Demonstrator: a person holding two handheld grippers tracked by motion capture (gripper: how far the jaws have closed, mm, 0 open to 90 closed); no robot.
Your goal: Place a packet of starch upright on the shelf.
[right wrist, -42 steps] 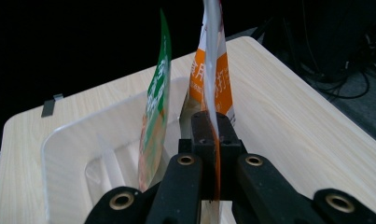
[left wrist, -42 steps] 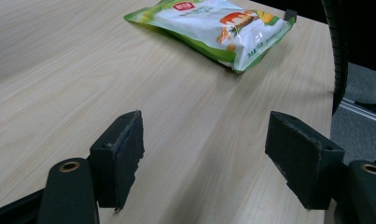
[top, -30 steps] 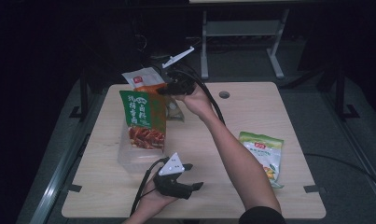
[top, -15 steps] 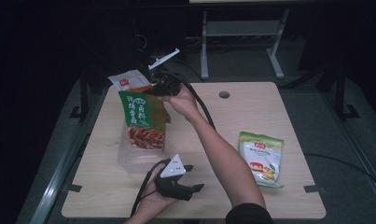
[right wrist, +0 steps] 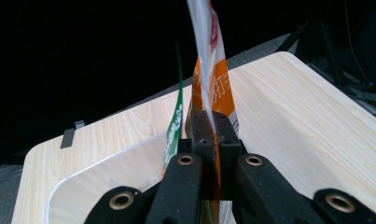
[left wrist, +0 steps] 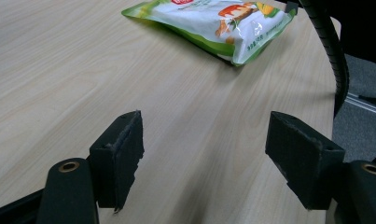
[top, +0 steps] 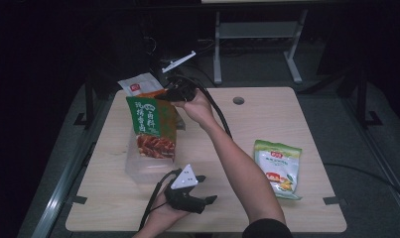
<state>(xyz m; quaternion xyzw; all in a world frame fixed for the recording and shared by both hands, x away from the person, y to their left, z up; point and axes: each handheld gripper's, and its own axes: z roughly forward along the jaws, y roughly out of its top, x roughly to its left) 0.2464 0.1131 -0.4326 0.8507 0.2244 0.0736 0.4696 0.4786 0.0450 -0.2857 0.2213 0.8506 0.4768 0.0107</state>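
My right gripper (top: 164, 94) is at the back left of the table, shut on an orange and white snack bag (top: 139, 86) held upright. In the right gripper view the bag (right wrist: 208, 70) runs edge-on between the closed jaws of that gripper (right wrist: 212, 128). A green snack bag (top: 151, 124) stands in a clear plastic container (top: 147, 168) just in front of it, and its thin edge (right wrist: 175, 122) shows left of the jaws. My left gripper (top: 203, 201) rests near the front edge, open (left wrist: 209, 154) with nothing between its pads.
A green and white snack bag (top: 277, 166) lies flat on the right side of the wooden table (top: 306, 124), also ahead of the left gripper's jaws (left wrist: 213, 21). A cable hole (top: 238, 100) sits near the back edge. A metal frame (top: 257, 34) stands behind.
My right gripper has carried the orange and white bag leftward, over the back of the container. The left gripper has stayed put.
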